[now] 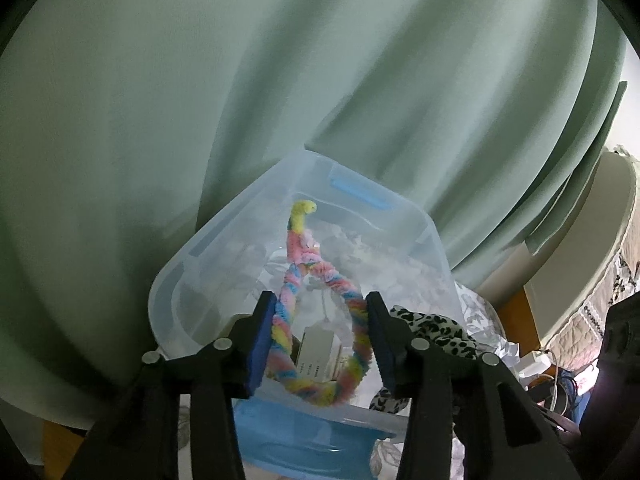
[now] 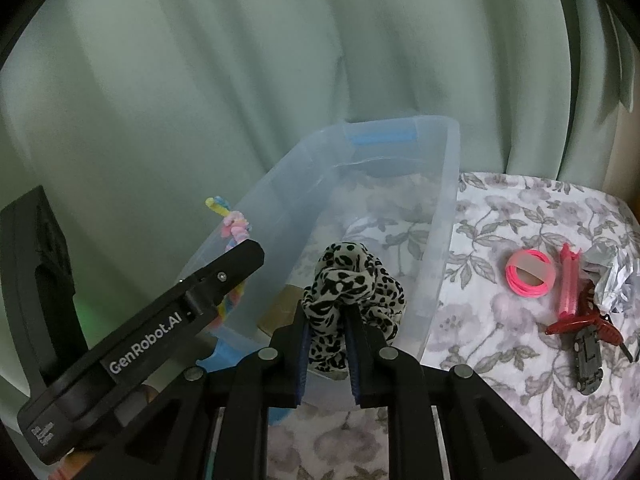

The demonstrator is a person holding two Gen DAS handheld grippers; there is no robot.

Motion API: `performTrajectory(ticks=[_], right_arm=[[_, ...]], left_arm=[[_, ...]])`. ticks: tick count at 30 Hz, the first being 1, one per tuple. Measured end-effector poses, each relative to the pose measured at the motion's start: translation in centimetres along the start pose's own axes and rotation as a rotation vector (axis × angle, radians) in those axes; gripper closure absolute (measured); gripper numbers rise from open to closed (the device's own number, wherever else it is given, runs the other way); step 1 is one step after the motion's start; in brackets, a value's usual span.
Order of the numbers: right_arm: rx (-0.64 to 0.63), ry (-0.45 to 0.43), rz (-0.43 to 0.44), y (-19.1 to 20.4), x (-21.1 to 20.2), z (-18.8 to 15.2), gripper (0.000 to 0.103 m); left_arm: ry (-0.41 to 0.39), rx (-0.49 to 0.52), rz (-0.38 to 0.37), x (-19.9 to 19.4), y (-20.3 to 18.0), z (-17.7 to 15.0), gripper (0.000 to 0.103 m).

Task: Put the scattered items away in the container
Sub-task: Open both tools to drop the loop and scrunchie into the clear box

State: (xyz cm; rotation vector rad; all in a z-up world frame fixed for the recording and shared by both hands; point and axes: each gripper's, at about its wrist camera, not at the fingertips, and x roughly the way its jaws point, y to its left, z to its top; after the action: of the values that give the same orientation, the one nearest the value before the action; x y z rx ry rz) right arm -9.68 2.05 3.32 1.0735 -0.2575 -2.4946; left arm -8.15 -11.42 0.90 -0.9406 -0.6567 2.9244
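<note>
A clear plastic container (image 1: pixel 208 256) with blue handles stands on a floral tablecloth; it also shows in the right wrist view (image 2: pixel 440 208). My left gripper (image 1: pixel 320 312) holds a twisted rainbow fuzzy loop (image 1: pixel 356 344) over the container, its pads pressing the loop's two sides. My right gripper (image 2: pixel 326 320) is shut on a leopard-print scrunchie (image 2: pixel 352 276) above the container's near edge. The scrunchie also shows in the left wrist view (image 1: pixel 436 332). A small box (image 1: pixel 320 352) lies inside the container.
On the tablecloth (image 2: pixel 500 360) to the right lie pink hair ties (image 2: pixel 529 273), a pink comb-like piece (image 2: pixel 568 284), a dark red hair claw (image 2: pixel 580 320), a grey multitool (image 2: pixel 588 364) and crumpled foil (image 2: pixel 616 280). A green curtain (image 2: pixel 240 80) hangs behind.
</note>
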Motion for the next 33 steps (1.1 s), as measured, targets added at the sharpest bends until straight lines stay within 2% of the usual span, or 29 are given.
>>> performTrajectory(ticks=[2, 10, 13, 17, 21, 26, 33], right_arm=[[-0.008, 0.002, -0.005, 0.1, 0.1, 0.0, 0.083], [-0.043, 0.010, -0.001, 1.0, 0.2, 0.1, 0.066], [-0.050, 0.012, 0.002, 1.2, 0.1, 0.1, 0.062], [-0.057, 0.013, 0.003, 1.4, -0.2, 0.1, 0.057], [-0.063, 0.002, 0.003, 1.7, -0.8, 0.0, 0.041], [-0.038, -0.006, 0.005, 1.6, -1.8, 0.0, 0.038], [-0.023, -0.038, -0.001, 1.7, -3.7, -0.2, 0.034]], left_arm=[[0.002, 0.003, -0.003, 0.0, -0.1, 0.0, 0.052], [0.010, -0.022, -0.020, -0.3, 0.2, 0.2, 0.042], [0.011, -0.025, -0.024, -0.3, 0.2, 0.2, 0.034], [0.021, -0.031, -0.029, -0.3, 0.2, 0.4, 0.031], [0.024, -0.060, -0.045, -0.9, 0.4, 0.6, 0.025], [0.030, -0.093, -0.055, -1.9, 0.6, 0.7, 0.020], [0.013, -0.074, -0.049, -4.0, -0.4, 1.0, 0.018]])
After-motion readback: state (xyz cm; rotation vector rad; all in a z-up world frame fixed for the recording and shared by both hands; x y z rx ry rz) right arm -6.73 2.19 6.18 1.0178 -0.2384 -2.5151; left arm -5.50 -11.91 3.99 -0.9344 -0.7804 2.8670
